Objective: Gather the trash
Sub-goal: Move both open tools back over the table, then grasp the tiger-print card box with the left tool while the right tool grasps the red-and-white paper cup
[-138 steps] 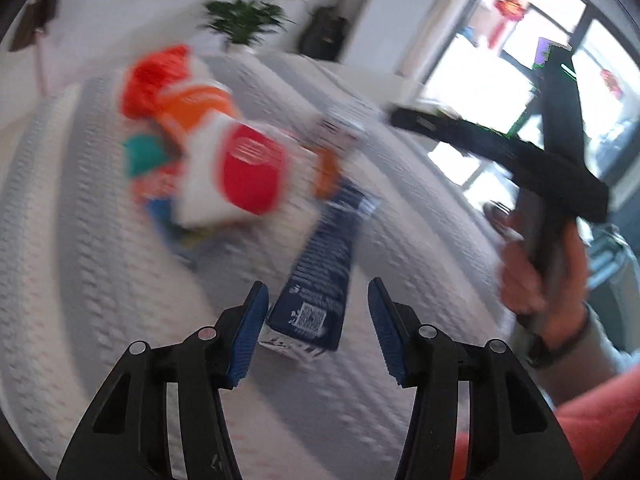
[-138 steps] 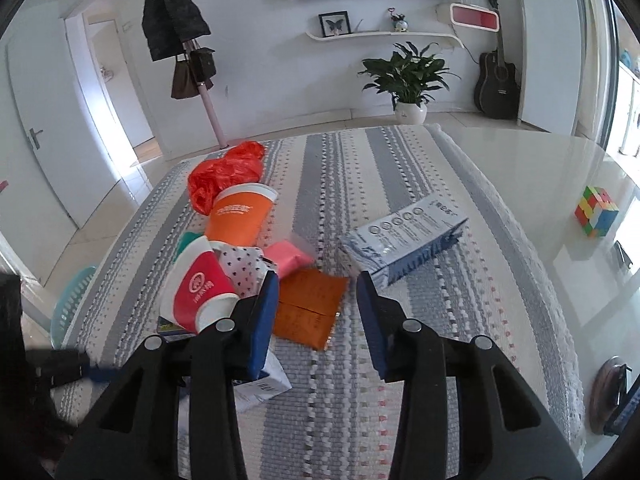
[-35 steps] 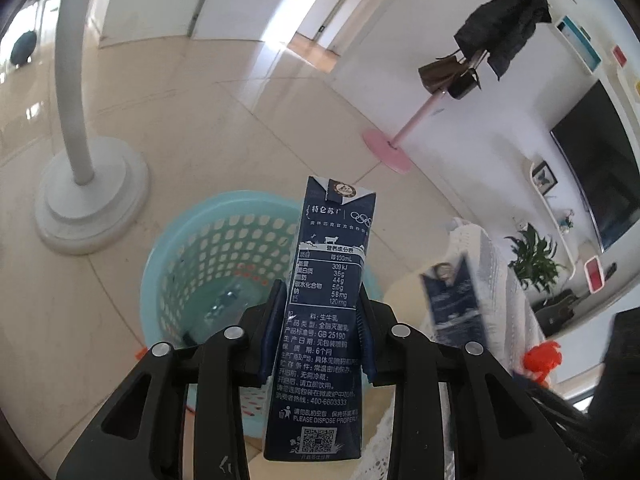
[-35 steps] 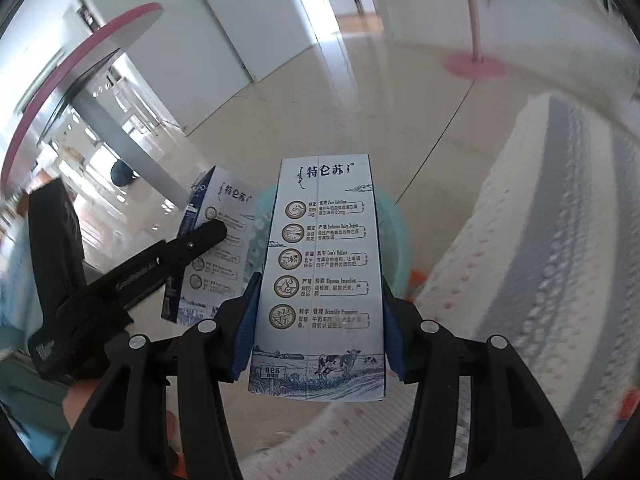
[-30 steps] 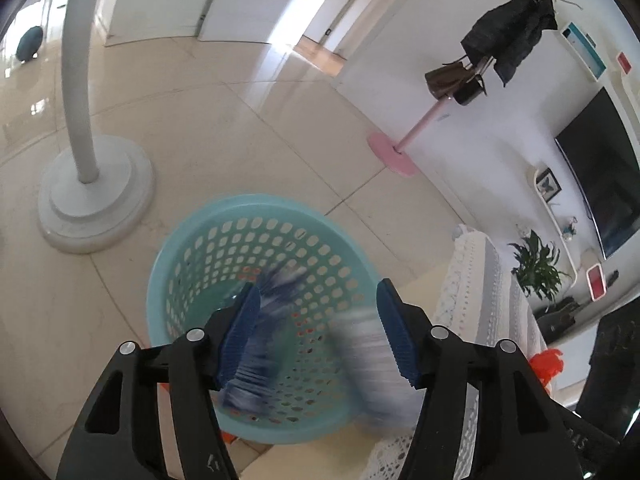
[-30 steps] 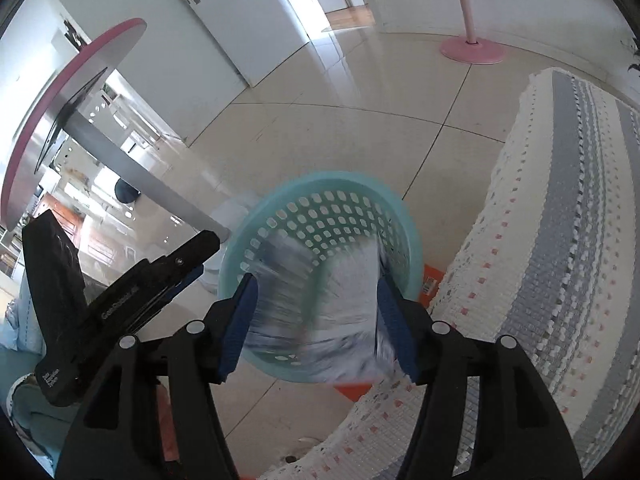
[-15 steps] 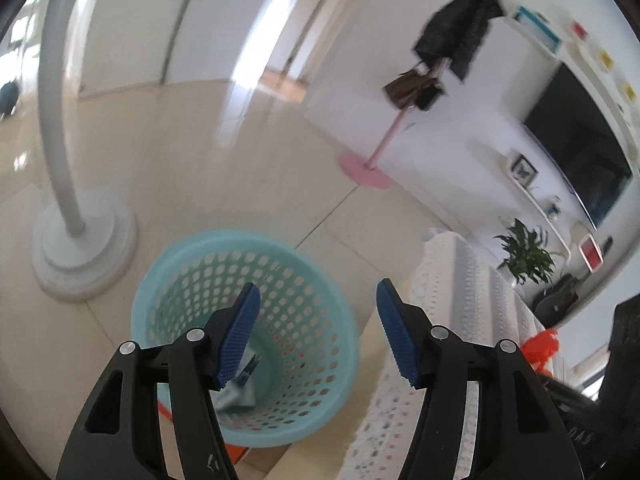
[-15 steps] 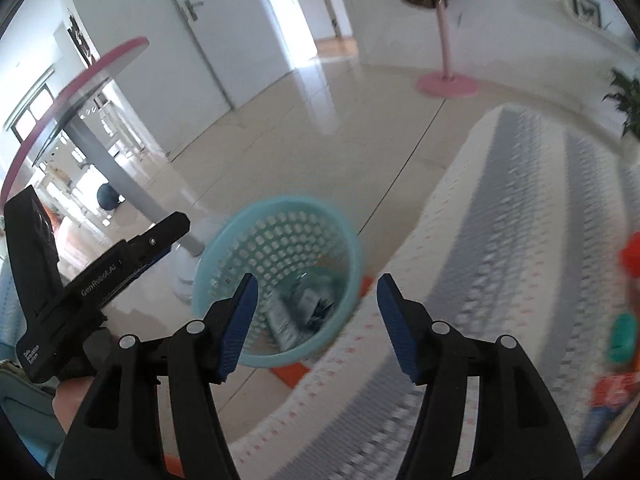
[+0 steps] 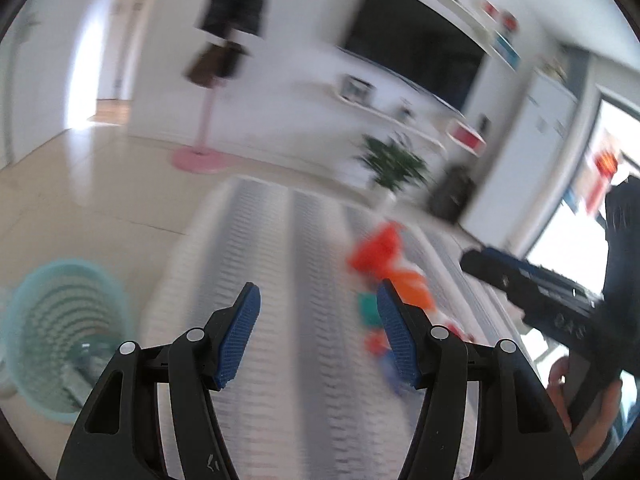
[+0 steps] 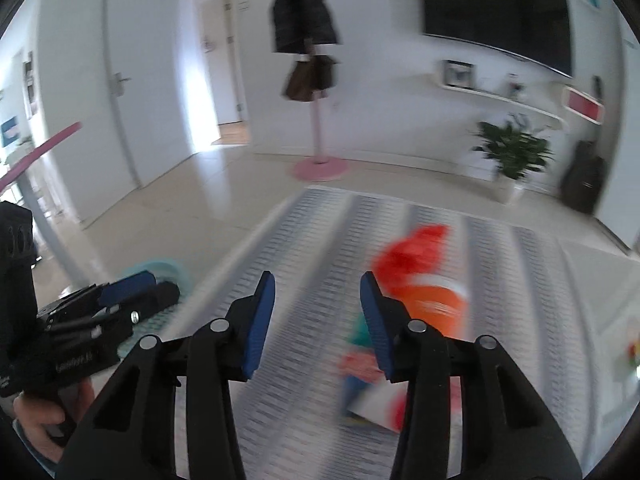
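My left gripper (image 9: 318,334) is open and empty above the striped cloth (image 9: 280,264). My right gripper (image 10: 318,322) is open and empty too, over the same cloth (image 10: 304,248). A blurred pile of trash lies ahead: a red bag (image 10: 416,252), an orange cup (image 10: 438,300) and smaller bits. It shows in the left wrist view too, with the red bag (image 9: 376,246) and orange cup (image 9: 412,284). The teal basket (image 9: 60,336) stands on the floor at lower left with cartons (image 9: 82,376) inside; in the right wrist view it (image 10: 160,272) is partly hidden behind the left gripper.
The right gripper's body (image 9: 556,296) and the hand holding it are at the right of the left wrist view. A pink coat stand (image 10: 318,168), a potted plant (image 10: 512,152) and a white door (image 10: 136,92) stand beyond the table.
Both grippers dropped their milk cartons into the teal basket and opened. They have since swung right from the basket toward the trash pile on the cloth.
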The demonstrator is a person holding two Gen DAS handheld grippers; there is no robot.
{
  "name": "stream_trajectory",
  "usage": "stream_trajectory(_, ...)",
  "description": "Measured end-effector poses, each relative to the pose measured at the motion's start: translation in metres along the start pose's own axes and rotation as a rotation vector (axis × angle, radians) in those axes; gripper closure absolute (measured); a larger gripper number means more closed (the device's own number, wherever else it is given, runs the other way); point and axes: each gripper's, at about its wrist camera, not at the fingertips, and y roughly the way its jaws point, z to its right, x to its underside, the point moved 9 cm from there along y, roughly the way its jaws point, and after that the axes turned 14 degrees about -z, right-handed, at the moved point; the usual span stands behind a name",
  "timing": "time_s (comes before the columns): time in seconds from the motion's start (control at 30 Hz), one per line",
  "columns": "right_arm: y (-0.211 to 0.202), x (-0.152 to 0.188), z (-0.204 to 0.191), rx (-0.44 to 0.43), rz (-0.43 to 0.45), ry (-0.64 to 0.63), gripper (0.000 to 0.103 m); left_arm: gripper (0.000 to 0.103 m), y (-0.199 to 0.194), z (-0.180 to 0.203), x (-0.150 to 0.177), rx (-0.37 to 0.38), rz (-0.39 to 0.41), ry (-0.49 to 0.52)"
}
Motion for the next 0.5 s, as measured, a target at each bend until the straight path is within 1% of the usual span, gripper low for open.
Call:
stream_trajectory(0.07,0.003,0.015,0.026,0.018,-0.018,0.026,0.062,0.045,0.019,0.022,0.012,0.011,-0.039,0.036)
stream_trajectory(0.13,0.011,0.035,0.048,0.053,-0.052,0.047,0.062,0.045,0.043,0.041,0.029,0.025,-0.096,0.064)
stream_trajectory(0.2,0.024,0.052,0.063,0.069,-0.086,0.068,0.062,0.047,0.061,0.052,0.043,0.04,-0.142,0.076)
stream_trajectory(0.3,0.048,0.073,0.078,0.067,-0.143,0.093,0.061,0.052,0.084,0.06,0.06,0.062,-0.209,0.089)
stream_trajectory(0.33,0.054,0.077,0.079,0.061,-0.161,0.095,0.054,0.054,0.088,0.06,0.064,0.055,-0.219,0.092)
stream_trajectory(0.37,0.059,0.081,0.08,0.056,-0.171,0.094,0.045,0.055,0.089,0.058,0.065,0.05,-0.222,0.091)
stream_trajectory(0.5,0.073,0.089,0.074,0.074,-0.196,0.065,0.033,0.055,0.096,0.041,0.067,0.036,-0.231,0.044)
